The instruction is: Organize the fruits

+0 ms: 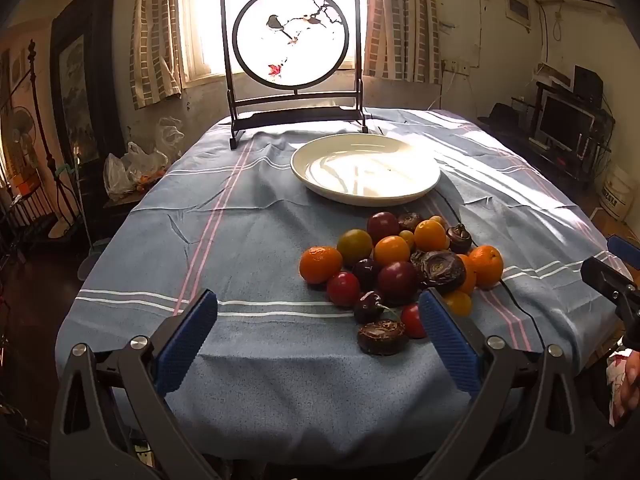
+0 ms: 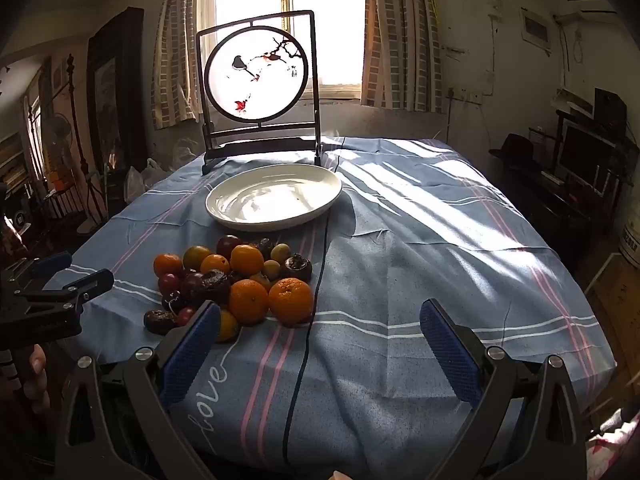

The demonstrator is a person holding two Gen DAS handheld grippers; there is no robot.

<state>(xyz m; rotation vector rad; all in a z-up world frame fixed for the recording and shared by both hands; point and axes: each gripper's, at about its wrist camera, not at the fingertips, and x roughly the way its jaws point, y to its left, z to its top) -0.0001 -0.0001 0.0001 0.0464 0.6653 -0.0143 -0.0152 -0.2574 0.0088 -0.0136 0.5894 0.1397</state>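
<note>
Right wrist view: "love" (image 2: 208, 400) stitched on cloth (image 2: 400, 280). Fruit pile (image 2: 236, 280) on table, near plate (image 2: 274, 198). Left claw (image 1: 318, 336), right claw (image 2: 320, 344) wide open, empty.

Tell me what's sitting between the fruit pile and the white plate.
Nothing: only bare blue tablecloth separates the fruit pile from the white plate, clearest in the left wrist view.
</note>
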